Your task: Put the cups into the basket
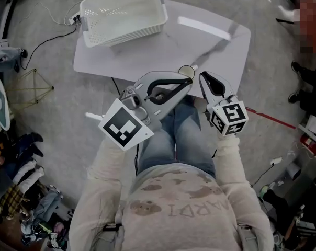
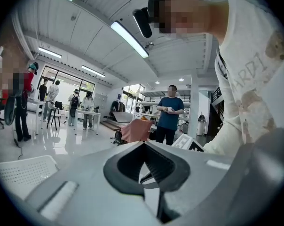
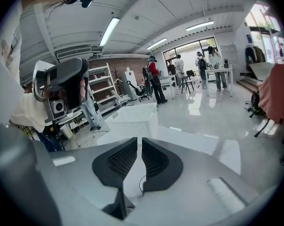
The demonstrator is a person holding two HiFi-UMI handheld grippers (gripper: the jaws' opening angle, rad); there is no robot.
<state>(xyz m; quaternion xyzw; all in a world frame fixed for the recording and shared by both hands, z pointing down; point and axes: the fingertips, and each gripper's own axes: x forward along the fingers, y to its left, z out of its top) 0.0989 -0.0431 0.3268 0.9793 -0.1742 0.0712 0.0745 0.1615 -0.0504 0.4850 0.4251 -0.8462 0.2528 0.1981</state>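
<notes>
The person holds both grippers low over their lap in front of the near edge of a white table (image 1: 147, 56). In the head view the left gripper (image 1: 187, 83) points right toward that edge. Its own view shows the 2 dark jaws meeting at the tips with nothing between them. The right gripper (image 1: 203, 78) sits just beside it, angled up and left. Its jaws stand close together with only a thin slit between the ribbed pads, and nothing is in that slit. The 2 gripper tips are near each other but do not touch. Just beyond them, at the table's near edge, is a small pale round rim that looks like 1 cup (image 1: 187, 70) seen from above. It is too small to make out further, and neither gripper touches it. The white perforated basket (image 1: 132, 33) stands at the table's far left corner, well apart from the cup, and it looks empty. Each gripper's marker cube faces the head camera, the left cube (image 1: 125, 129) over the left thigh and the right cube (image 1: 228, 118) over the right forearm.
</notes>
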